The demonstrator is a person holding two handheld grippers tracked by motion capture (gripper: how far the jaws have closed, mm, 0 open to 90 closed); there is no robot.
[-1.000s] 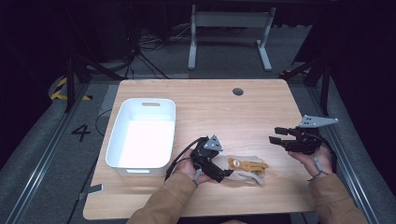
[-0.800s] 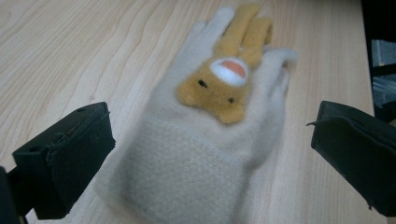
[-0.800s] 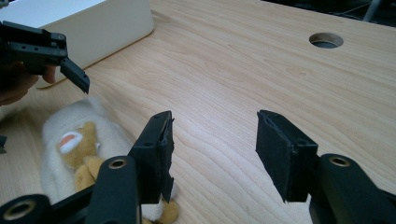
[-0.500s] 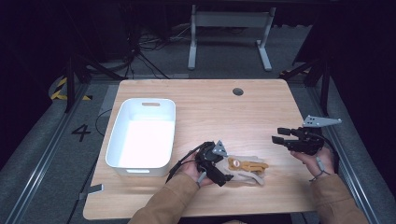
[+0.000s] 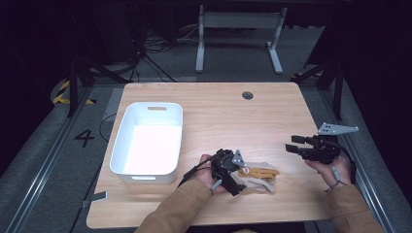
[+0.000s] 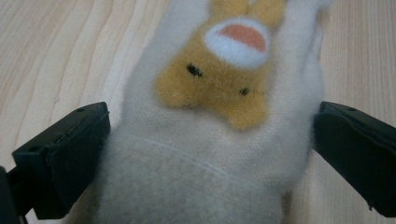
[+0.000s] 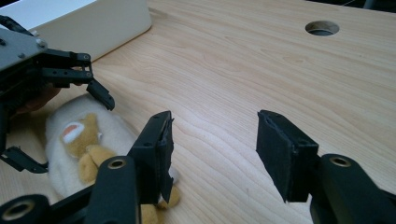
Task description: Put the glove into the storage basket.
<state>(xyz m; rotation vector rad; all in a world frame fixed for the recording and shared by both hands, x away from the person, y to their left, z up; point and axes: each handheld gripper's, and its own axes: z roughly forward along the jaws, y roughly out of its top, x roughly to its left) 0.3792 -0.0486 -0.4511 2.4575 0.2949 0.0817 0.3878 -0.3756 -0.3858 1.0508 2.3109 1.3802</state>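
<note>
Cream fleece with a tan animal face: the soft toy (image 5: 259, 175) lies flat on the bench (image 5: 228, 116) near the person's edge, right of the white tub (image 5: 148, 141). In the high view the left tongs (image 5: 236, 180) have come down over the toy's near end; a second ago they sat a little higher and further toward the tub, so the approach looks finished and a grasp seems next. The right tongs (image 5: 295, 148) hover well apart, off to the right above bare wood, and have sunk slightly lower than before, with the grey plate tilted further.

From the left gripper view the toy (image 6: 219, 126) fills the gap between the jaws, which stand spread on either side of its body, seemingly just at the fleece but not squeezing it. They are released, not yet clenched.

From the right gripper view the right tongs (image 7: 212, 149) are parted and hold nothing. Beyond them lie the toy (image 7: 81, 140), the left tongs (image 7: 65, 116) straddling it, and the tub's wall (image 7: 93, 25).
</note>
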